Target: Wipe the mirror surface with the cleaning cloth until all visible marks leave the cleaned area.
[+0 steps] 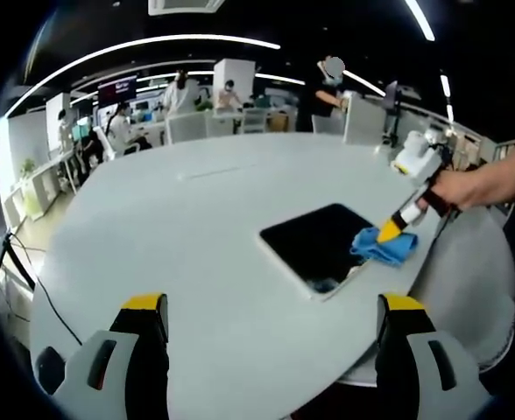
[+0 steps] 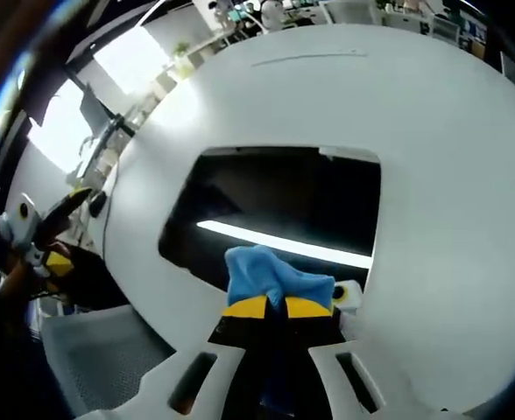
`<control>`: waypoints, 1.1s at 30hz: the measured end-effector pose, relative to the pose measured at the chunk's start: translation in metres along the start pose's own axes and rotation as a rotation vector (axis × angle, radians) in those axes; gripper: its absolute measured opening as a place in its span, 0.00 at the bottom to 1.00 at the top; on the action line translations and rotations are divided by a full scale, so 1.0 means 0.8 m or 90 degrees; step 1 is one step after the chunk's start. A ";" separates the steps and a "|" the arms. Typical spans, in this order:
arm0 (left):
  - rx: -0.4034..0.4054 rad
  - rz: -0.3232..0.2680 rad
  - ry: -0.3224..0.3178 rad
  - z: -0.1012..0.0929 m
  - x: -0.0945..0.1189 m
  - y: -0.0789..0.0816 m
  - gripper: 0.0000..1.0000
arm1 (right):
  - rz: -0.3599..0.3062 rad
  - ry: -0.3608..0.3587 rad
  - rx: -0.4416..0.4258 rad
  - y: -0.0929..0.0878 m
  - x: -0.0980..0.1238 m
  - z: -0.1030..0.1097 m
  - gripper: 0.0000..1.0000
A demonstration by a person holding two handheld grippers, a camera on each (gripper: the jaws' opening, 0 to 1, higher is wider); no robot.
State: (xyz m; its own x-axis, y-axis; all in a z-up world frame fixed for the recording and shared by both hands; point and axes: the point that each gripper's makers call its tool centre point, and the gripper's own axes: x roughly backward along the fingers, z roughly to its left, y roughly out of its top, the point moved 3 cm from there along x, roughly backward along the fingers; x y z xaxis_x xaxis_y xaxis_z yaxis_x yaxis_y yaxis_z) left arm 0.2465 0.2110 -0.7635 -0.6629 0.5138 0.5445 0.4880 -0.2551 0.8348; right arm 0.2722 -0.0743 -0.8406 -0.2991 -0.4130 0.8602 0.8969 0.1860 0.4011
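Note:
The mirror [image 1: 319, 241] is a dark rectangle lying flat near the right edge of the round white table [image 1: 196, 219]. A blue cleaning cloth [image 1: 385, 248] rests on its right corner, under the yellow tip of my right gripper [image 1: 391, 231], which a hand [image 1: 457, 187] holds. In the right gripper view the cloth [image 2: 271, 269] is bunched between the yellow-tipped jaws of my right gripper [image 2: 277, 306], pressed on the near edge of the mirror [image 2: 275, 206], which reflects a bright light strip. My left gripper [image 1: 273, 308] hovers over the table's near side, jaws wide apart and holding nothing.
A grey chair [image 1: 476, 289] stands by the table's right edge, also seen as the chair [image 2: 91, 350] at lower left. Several people sit or stand at desks [image 1: 187, 109] beyond the table. Cables [image 1: 25, 271] hang at the left.

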 end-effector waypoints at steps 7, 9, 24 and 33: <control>0.000 0.000 -0.001 -0.002 -0.001 -0.001 1.00 | -0.001 -0.007 -0.005 -0.002 0.005 -0.009 0.00; 0.001 -0.002 -0.001 -0.002 -0.001 -0.001 1.00 | 0.000 -0.009 -0.007 -0.003 0.006 -0.011 0.00; 0.000 0.002 -0.002 -0.003 -0.002 -0.003 1.00 | -0.001 -0.018 -0.035 -0.006 0.014 -0.031 0.00; 0.002 0.001 -0.003 -0.004 -0.005 -0.001 1.00 | -0.010 -0.029 -0.029 0.000 0.012 -0.035 0.00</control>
State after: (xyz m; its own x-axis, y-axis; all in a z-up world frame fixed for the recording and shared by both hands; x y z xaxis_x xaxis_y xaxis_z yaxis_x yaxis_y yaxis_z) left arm 0.2470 0.2064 -0.7662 -0.6601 0.5169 0.5450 0.4901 -0.2534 0.8340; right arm 0.2788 -0.1032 -0.8409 -0.3266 -0.3750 0.8676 0.9055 0.1390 0.4010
